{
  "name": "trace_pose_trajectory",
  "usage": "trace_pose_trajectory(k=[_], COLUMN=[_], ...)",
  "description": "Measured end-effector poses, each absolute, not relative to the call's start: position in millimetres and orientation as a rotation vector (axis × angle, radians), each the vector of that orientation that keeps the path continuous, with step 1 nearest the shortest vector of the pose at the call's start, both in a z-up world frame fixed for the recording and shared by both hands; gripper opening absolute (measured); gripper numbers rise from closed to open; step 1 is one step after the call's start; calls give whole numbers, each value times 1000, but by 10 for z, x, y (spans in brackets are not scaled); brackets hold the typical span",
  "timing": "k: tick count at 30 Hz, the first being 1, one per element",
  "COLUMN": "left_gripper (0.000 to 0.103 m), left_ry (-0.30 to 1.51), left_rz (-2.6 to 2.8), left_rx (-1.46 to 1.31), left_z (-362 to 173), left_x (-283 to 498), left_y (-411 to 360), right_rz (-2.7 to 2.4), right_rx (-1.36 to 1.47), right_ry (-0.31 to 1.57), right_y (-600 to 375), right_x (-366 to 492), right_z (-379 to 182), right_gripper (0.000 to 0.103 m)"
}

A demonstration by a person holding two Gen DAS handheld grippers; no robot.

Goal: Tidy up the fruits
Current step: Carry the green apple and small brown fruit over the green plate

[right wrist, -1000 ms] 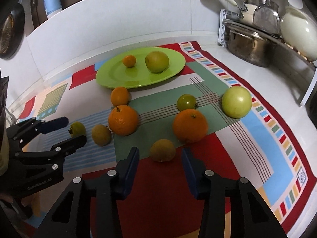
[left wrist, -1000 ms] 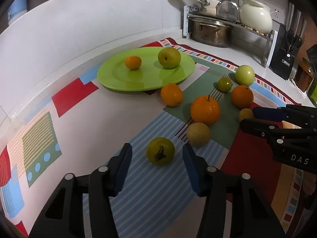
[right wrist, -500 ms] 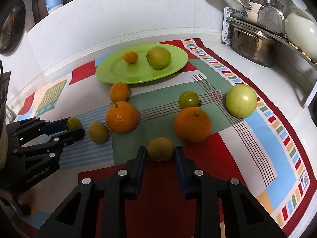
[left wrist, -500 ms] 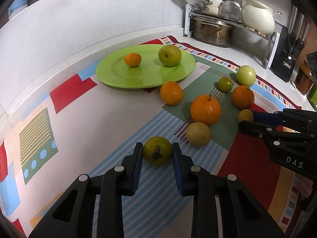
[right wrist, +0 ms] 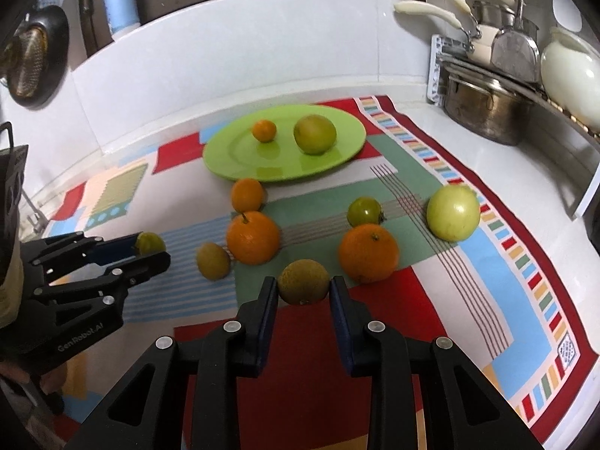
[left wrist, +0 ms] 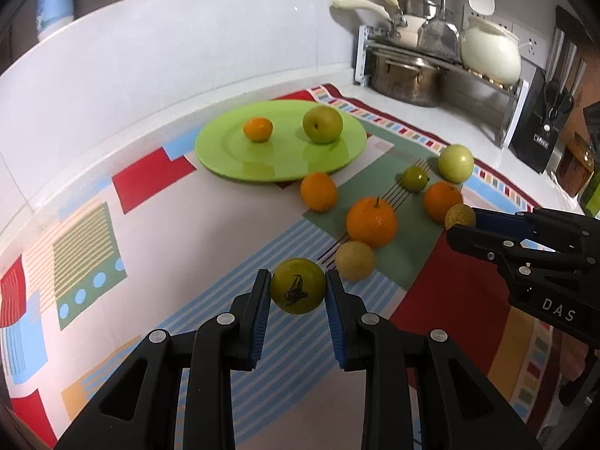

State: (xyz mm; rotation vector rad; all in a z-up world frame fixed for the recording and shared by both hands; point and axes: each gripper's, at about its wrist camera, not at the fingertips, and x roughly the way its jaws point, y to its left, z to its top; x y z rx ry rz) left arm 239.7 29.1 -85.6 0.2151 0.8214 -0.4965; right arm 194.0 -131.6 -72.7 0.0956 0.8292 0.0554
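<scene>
Fruits: loose on patterned mat [left wrist: 157, 232], two on green plate [left wrist: 225, 153]. Left gripper [left wrist: 298, 296] fingers pinch marked green fruit [left wrist: 298, 290]; right gripper [right wrist: 303, 288] fingers pinch brownish fruit [right wrist: 303, 281]. Likely light, firm, roll-prone; grip across widest middle.

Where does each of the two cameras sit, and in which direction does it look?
Left wrist: on the left gripper, looking along its fingers at a yellow-green fruit clamped between them; the right gripper shows at right.
Right wrist: on the right gripper, looking along its fingers at a brownish fruit they clamp; the left gripper shows at left.
Shared: both face the wall and see the green plate, with two fruits on it.
</scene>
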Motion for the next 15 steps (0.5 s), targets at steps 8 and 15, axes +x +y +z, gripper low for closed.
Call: trace_pose_trajectory(k=[8,15], left_gripper=[29,29], left_ry=[728,658], left_rz=[-472,-431], left_rx=[191,176], left_z=[-509,-222], left_x=[2306,2434], left_y=[232,116], right_rz=[123,183], right_rx=[77,45], right_ry=[757,695], right_y=[-1352,-1422], right_x=[1943,2151], right_z=[-438,-142], right_gripper=[30,30])
